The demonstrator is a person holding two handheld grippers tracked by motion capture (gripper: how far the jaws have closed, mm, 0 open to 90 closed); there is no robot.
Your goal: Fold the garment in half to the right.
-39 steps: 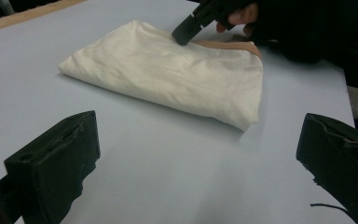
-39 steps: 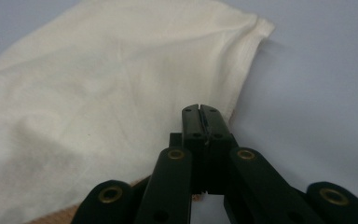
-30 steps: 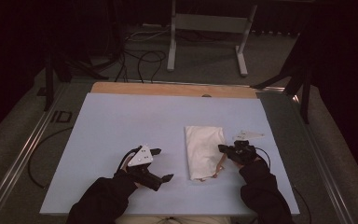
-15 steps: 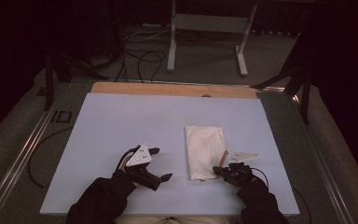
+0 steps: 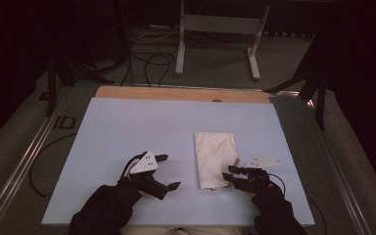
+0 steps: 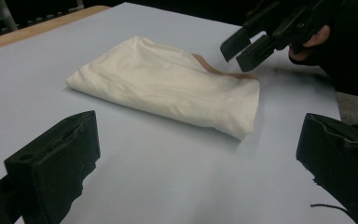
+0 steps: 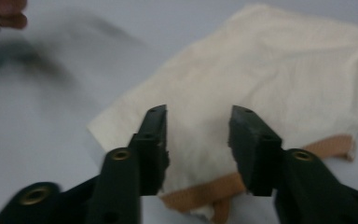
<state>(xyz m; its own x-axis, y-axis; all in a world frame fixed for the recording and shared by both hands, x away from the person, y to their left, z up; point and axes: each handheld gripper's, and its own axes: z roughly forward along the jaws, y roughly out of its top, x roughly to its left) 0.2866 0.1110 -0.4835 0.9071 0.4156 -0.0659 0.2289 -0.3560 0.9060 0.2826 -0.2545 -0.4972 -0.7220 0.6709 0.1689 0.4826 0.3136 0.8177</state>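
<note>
Nearest the person, the left gripper [image 5: 168,172] rests low on the pale blue table [image 5: 127,127] with its jaws spread wide and nothing between them, pointing across at the cloth; it sits well to the left of the work, apparently parked there so it stays out of the way yet ready to pin or lift a corner. A little farther along the same near edge, the right gripper [image 5: 230,175] is at the near right corner of the folded cream cloth [image 5: 214,156]. Its jaws have just been opening and stand about half apart. In the right gripper view they hover over the corner where a tan trim strip [image 7: 223,189] peeks out from under the fabric, and the pads do not press on anything, so the cloth looks released rather than held. That opening over the corner suggests the hand is either letting go or lining up a fresh pinch on the hem. The cloth itself lies flat, folded into a narrow upright rectangle right of the table's middle, its long sides running away from the person. Beyond it, a bare wooden strip [image 5: 176,93] borders the far edge, then grey floor with loose cables [image 5: 147,61] and a metal stand [image 5: 218,24].
</note>
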